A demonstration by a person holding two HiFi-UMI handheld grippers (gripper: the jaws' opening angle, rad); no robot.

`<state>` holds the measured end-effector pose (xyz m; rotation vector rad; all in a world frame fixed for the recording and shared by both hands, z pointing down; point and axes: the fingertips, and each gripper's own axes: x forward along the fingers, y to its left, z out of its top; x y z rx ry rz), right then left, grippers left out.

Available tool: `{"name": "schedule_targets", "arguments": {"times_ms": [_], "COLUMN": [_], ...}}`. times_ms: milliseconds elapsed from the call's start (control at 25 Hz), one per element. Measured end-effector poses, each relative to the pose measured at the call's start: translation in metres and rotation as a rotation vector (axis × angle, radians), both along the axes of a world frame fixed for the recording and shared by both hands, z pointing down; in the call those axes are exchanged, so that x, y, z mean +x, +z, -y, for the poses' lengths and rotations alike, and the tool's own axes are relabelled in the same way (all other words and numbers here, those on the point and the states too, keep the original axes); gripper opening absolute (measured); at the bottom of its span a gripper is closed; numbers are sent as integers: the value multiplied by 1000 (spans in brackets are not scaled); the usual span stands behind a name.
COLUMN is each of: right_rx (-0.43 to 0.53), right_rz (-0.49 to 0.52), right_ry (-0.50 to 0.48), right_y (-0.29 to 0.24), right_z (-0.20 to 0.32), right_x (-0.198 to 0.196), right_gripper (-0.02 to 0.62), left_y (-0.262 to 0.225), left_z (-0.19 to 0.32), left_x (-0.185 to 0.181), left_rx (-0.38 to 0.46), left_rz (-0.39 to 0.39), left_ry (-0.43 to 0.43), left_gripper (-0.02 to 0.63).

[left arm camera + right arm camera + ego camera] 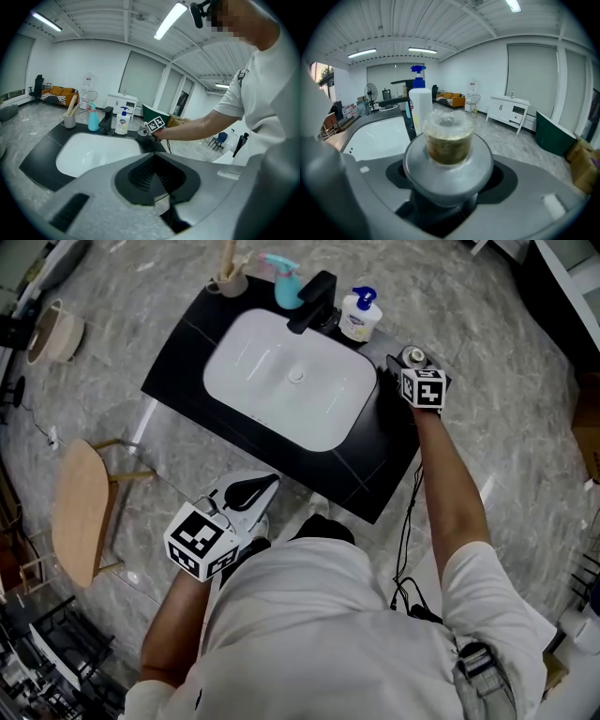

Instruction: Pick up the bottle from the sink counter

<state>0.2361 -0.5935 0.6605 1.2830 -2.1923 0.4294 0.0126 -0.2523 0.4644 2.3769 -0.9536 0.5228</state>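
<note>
Right tool [443,208] pinching the bottle [448,140] below its silver collar; clear cap, amber contents. Bottle [413,356] is at the desk's [184,357] right rear corner, just right of the soap pump [360,315], past the sink [281,381]. Can't tell if it's off the desk. Left tool [157,187] pressed together, empty, low by the person's body, well apart from the desk.

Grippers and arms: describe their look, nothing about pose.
The left gripper and right gripper have smooth grey shells with black recesses round the jaws. Each carries a white cube with black square markers. A black cable hangs by the right arm. The person wears a white short-sleeved T-shirt.
</note>
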Motion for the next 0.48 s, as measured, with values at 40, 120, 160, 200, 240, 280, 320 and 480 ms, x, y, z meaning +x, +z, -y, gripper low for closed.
{"name": "schedule_targets", "arguments": {"times_ms": [40,120,160,200,240,280,320,480], "right_rx": [3,6,7,9,10,12,13,21], "right_rz": [1,4,5,6,7,7,8,26], "right_ry": [4,9,11,12,14,15,17,20], "right_y": [-4,-13,-17,-22,-26,-30,-35,-59], "right_z": [-2,-7,-10,-13,-16,-20,-24,-43], "right_x": [0,-1,-1,-2,-2,-3,-4,-10], "right_gripper": [348,348,348,348,348,348,348,348], "left_y": [-1,-3,-4,-5,-6,-7,-8,-15], "left_z": [0,-1,-2,-3,-4,-5,-6,-15], "left_x": [-1,-3,-4,-6,-7,-9,-10,-17], "left_rx": [4,10,13,15,18,20,22,32], "left_rz": [-3,-8,-11,-14,-17,-20,-23,-34], "left_ry": [7,23,32,40,48,56,65,101], "left_gripper": [6,6,6,6,6,6,6,6]}}
